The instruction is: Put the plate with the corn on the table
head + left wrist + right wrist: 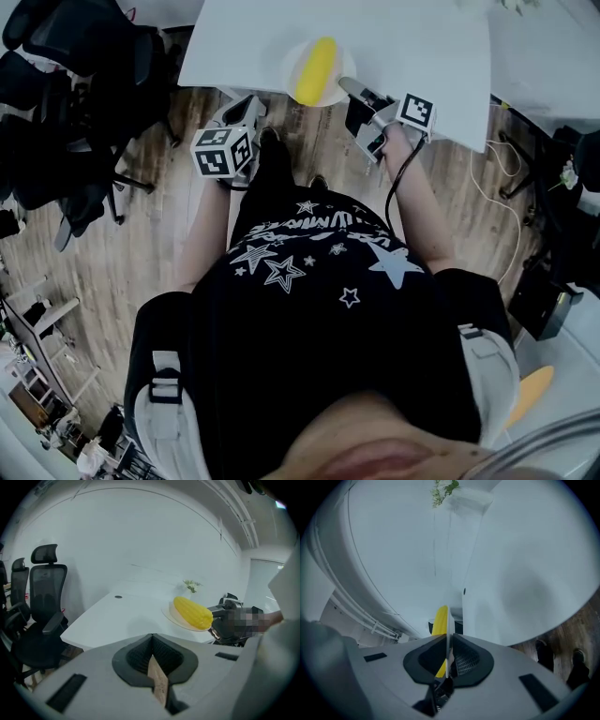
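A yellow corn cob (pixel 315 69) lies on a white plate (pixel 292 58) at the near edge of the white table (pixel 412 47). My right gripper (pixel 349 87) is shut on the plate's right rim. In the right gripper view the plate (pixel 448 629) runs edge-on between the pads, with the corn (pixel 440 619) on its left. The left gripper view shows the corn (pixel 192 612) and the plate (pixel 174 617) low over the tabletop; I cannot tell whether they touch. My left gripper (pixel 251 105) hangs shut and empty just off the table's front edge, left of the plate.
Black office chairs (pixel 75 94) stand on the wooden floor to the left of the table (pixel 117 616). A small green plant (pixel 191 585) sits at the table's far side. A second white surface (pixel 548 47) lies to the right, with cables (pixel 497 187) on the floor.
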{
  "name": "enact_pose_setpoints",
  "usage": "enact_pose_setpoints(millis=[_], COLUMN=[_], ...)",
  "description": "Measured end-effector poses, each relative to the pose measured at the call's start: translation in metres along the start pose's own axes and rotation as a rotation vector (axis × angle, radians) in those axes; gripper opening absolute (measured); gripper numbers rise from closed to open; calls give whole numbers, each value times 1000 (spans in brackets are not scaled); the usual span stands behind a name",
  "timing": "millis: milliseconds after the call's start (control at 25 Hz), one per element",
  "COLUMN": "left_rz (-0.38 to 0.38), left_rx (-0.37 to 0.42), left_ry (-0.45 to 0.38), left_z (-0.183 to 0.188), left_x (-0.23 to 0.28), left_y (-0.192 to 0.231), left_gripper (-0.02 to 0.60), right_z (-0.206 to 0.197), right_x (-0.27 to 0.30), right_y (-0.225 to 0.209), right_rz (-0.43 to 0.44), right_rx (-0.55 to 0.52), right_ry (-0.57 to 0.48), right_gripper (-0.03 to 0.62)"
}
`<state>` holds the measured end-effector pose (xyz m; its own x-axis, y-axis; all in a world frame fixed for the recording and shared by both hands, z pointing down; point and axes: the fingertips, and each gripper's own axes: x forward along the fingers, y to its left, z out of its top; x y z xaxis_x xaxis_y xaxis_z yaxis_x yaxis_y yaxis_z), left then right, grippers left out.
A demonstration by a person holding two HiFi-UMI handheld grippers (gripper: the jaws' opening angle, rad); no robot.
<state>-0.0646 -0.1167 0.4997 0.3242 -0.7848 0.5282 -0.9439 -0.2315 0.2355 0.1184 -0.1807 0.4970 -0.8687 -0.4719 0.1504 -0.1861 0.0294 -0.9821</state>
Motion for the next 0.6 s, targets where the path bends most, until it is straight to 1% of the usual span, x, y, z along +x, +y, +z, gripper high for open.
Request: enact_pose_setpoints(millis=[160, 400, 480, 600], left_rz=[-2, -4, -11, -28], left_rx=[6, 24, 20, 17], left_ry=[-6, -41, -38, -26], left_z=[3, 17, 25, 45], left_x=[4, 13, 22, 47], left_y=[3, 12, 26, 61], left_gripper=[5, 5, 5, 5], right_z=[3, 7, 13, 31], right_x=[6, 12, 27, 70], right_y=[-1, 2, 3, 3], right_rz=[8, 27, 21, 9], right_rx=[-9, -32, -41, -42], right_ry=[-1, -18, -20, -18], right_gripper=[31, 29, 31, 29])
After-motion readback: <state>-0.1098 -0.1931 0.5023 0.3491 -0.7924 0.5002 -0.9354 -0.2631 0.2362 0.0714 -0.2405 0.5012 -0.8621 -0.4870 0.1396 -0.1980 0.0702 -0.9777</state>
